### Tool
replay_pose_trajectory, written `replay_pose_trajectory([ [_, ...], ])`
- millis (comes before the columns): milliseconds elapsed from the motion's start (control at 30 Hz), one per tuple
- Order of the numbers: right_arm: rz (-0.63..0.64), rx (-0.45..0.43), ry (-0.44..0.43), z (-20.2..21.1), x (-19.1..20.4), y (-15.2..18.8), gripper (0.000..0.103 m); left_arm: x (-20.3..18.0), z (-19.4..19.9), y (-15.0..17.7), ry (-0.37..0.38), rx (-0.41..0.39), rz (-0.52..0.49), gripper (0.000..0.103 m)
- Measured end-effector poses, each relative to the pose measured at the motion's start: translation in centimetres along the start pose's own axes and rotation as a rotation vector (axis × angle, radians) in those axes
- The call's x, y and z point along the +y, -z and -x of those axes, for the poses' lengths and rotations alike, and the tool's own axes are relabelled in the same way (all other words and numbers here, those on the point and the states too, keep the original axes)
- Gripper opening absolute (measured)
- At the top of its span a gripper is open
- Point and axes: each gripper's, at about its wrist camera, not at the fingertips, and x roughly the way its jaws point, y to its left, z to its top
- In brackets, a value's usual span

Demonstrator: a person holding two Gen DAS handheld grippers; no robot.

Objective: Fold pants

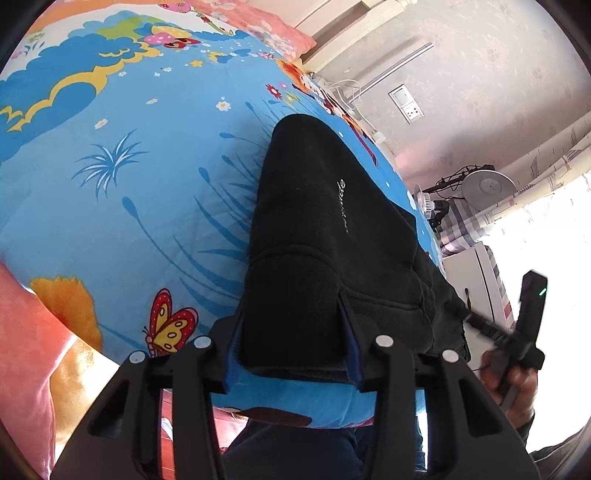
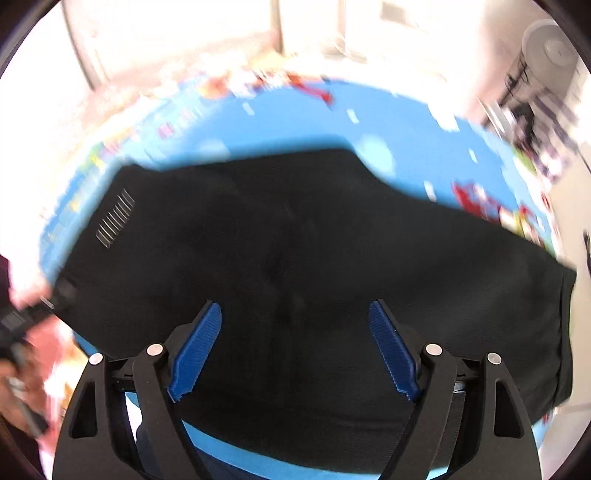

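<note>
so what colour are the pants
Black pants, with small white lettering; clearest in the left wrist view.

Left of pants (image 1: 325,229): broad bare quilt (image 1: 110,206) — free passage. Far edge: pink pillow (image 1: 258,26). Right of pants: narrow quilt strip only, then cables (image 1: 351,96), fan (image 1: 487,184) and cabinet (image 1: 476,280) beside the bed. Near right: right gripper (image 1: 517,325) in a hand (image 1: 513,387) — close beside pants edge.
</note>
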Motion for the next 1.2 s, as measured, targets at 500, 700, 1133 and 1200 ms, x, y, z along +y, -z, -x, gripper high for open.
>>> replay_pose_trajectory([
  [500,0.324,0.041,-0.056,-12.8,16.4,-8.8,0.071,-2.5,0.1,0.1,-0.176,-0.015,-0.026,0.05],
  [700,0.333,0.038,-0.059,-12.8,16.2,-8.9,0.071,-4.7,-0.4,0.0,-0.332,0.0,-0.103,0.054],
  [1133,0.333,0.106,-0.085,-10.5,18.6,-10.5,0.073,-4.2,-0.9,-0.2,-0.32,0.005,-0.087,0.063],
  [1200,0.335,0.147,-0.138,-10.6,19.5,-10.4,0.073,-3.6,-1.0,-0.2,-0.273,0.008,-0.064,0.061],
])
